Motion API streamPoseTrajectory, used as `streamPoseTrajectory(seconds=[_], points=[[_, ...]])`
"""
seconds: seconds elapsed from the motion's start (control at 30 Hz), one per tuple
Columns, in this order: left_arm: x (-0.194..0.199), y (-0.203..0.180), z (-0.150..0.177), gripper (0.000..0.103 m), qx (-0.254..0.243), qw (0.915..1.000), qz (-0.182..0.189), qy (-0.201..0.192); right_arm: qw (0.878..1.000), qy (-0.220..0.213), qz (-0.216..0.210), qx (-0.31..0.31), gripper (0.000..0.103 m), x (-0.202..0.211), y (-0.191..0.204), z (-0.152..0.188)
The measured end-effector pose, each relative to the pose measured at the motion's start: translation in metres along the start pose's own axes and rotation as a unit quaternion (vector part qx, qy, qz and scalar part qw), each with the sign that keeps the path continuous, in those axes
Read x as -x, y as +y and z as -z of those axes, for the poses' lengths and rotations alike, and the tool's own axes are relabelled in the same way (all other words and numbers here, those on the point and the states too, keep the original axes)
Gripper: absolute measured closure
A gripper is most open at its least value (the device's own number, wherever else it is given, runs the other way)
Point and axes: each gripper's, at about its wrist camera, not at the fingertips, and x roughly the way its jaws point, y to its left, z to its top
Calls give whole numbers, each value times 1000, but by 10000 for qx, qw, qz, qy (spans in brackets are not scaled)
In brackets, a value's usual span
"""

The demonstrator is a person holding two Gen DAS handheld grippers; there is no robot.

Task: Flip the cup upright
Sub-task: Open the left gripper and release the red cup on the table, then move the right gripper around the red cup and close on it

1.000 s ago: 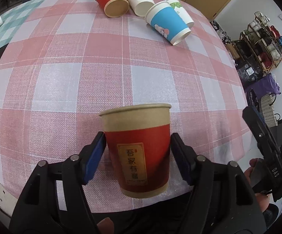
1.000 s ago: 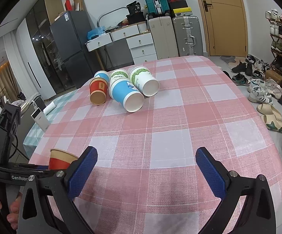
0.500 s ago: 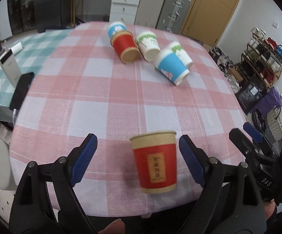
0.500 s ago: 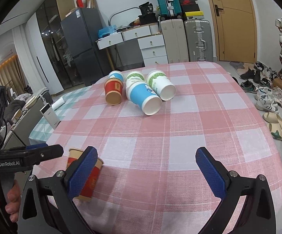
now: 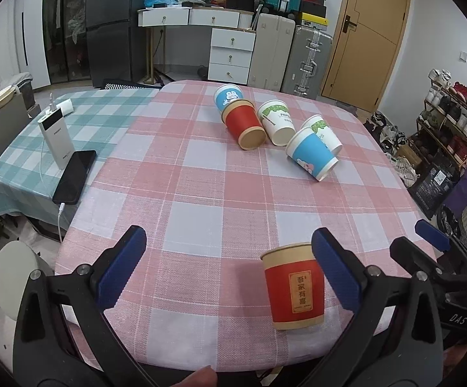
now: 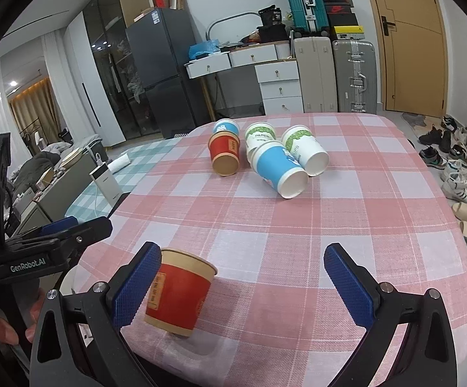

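Even, slightly dim indoor light, soft shadows, sharp focus, strong fisheye bending and black vignette at the edges.

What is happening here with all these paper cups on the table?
A person holds a gripper in each hand and is setting tipped cups upright. One red cup stands upright near the front edge of the pink checked table. Both the left gripper and right gripper are open and hold nothing. Five more cups lie on their sides farther back.

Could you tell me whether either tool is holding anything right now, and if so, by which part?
Nothing is held. Both the left tool and the right tool are open, and the red cup stands upright on the table, free of both.
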Motion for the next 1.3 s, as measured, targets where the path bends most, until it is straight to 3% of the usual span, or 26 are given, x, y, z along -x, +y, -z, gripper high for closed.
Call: streamPoseTrajectory(seconds=[0.67,0.93,1.3], points=[[11,15,12,1,6,9994,-264,-224,9989,232,-369,174,0,-11,28,-4],[7,24,14,1,100,9994,-276,-202,9945,816,-647,139,0,-44,34,3],[-2,39,16,1,260,9991,-305,-112,9774,1872,-976,-127,0,-105,39,8]])
